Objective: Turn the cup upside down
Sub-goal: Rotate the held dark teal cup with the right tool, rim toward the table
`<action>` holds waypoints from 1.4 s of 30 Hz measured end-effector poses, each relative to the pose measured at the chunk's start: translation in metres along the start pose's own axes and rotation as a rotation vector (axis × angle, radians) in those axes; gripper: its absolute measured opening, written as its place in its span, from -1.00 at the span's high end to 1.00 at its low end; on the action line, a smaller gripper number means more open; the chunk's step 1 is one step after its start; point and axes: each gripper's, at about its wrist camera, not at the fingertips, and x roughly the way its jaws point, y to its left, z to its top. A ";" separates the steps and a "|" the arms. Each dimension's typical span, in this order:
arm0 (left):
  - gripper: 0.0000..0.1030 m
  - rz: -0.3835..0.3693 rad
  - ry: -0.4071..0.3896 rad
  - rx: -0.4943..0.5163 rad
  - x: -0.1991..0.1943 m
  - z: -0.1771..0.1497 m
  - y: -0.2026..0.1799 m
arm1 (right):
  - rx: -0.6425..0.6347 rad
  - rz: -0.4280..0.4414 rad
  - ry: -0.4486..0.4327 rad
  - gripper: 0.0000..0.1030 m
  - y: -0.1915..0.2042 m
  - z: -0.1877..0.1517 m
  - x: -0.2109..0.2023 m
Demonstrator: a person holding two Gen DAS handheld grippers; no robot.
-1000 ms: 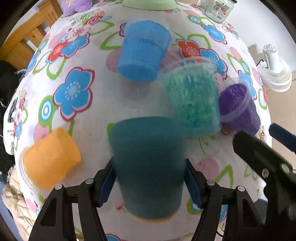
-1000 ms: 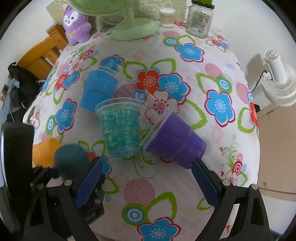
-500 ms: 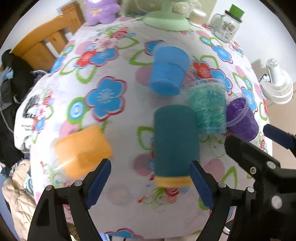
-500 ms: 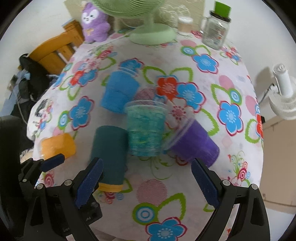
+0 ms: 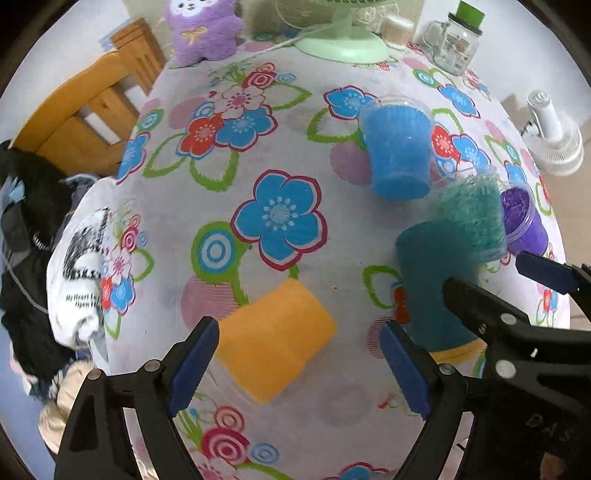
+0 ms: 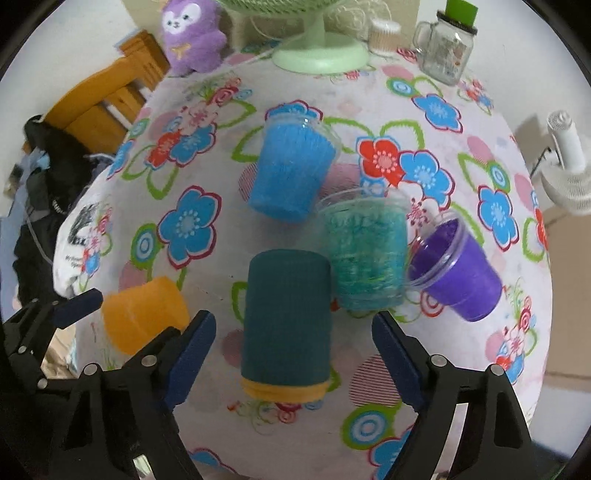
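Observation:
A dark teal cup (image 6: 286,321) with a yellow rim stands upside down on the flowered tablecloth (image 6: 424,110); it also shows in the left wrist view (image 5: 430,280). An orange cup (image 5: 275,339) lies on its side, between the jaws of my open, empty left gripper (image 5: 297,362). My right gripper (image 6: 291,354) is open and empty, with the dark teal cup just ahead between its jaws. A blue cup (image 6: 291,170), a green-blue clear cup (image 6: 365,254) and a purple cup (image 6: 456,269) sit behind.
A green fan base (image 6: 319,55), a glass jar (image 6: 447,51) and a purple plush toy (image 6: 194,35) stand at the table's far edge. A wooden chair (image 5: 88,114) and dark clothes (image 5: 22,229) are on the left. A white fan (image 6: 569,177) stands on the floor, right.
My left gripper let go of the dark teal cup, which now stands upside down, and moved left over the orange cup. My right gripper shifted left toward the dark teal cup.

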 end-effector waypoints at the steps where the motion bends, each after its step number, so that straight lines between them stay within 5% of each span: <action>1: -0.75 -0.001 0.003 0.011 0.002 0.001 0.002 | 0.011 -0.008 0.004 -0.71 0.003 0.001 0.004; 14: -0.75 -0.035 0.035 0.149 0.034 0.019 0.006 | 0.085 -0.103 0.080 -0.71 0.010 0.018 0.051; 22: -0.75 -0.056 0.061 0.164 0.046 0.025 0.002 | 0.081 -0.107 0.125 -0.37 0.012 0.023 0.071; 35: -0.75 -0.056 0.015 0.213 0.019 0.021 -0.010 | 0.083 -0.062 0.014 -0.34 0.010 0.007 0.024; 42: -0.75 -0.055 -0.041 0.152 -0.007 0.003 -0.018 | 0.049 -0.035 -0.063 -0.33 0.003 -0.007 -0.010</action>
